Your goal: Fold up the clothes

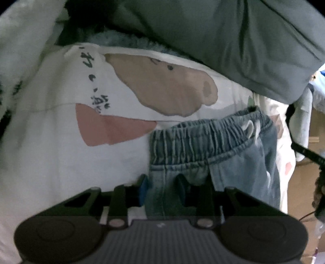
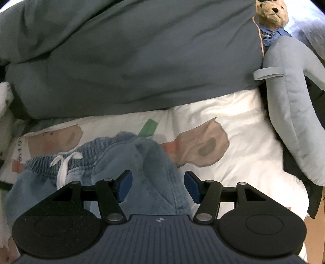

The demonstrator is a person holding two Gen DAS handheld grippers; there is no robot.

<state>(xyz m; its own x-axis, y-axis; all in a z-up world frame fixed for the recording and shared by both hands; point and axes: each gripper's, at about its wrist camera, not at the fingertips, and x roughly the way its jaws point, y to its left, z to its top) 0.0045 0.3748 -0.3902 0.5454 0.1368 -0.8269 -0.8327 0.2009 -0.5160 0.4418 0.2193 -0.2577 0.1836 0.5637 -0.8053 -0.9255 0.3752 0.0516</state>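
On the bed, toward its near edge and short of the grey duvet point(image 2: 130, 61) heaped along the far side: one pair of denim shorts point(image 2: 146, 172), lying on a white printed sheet point(image 2: 243, 130).

Item: shorts. Pale washed denim, soft and limp; gathered elastic waistband point(image 1: 207, 134) with fine ribbing; white drawstring point(image 2: 65, 164) tied in a loose bow. Cloth rumpled, one part humped up near the middle.

Left gripper point(image 1: 162, 188): jaws narrow, set either side of a vertical fold of denim just below the waistband. Pads appear to pinch it, though the near pad is partly hidden by cloth.

Right gripper point(image 2: 158, 186): jaws wide, blue pads point(image 2: 124, 186) apart, straddling the raised denim without touching it.

Step in hand, as judged: taking hold of both sides of the shorts to spread or double them. Advice: confirm the left pinch catches the full layered thickness near the seam, not a single skin; bring the right jaws down over the hump and close on a firm edge; lift evenly so the limp cloth does not sag or twist.

Also present: sheet smooth cotton, printed with tan, pink and green shapes and dark characters; padded pale-blue curved cushion point(image 2: 288, 113) at the right edge; plush bear point(image 2: 272, 14) in blue shirt at the far right corner.
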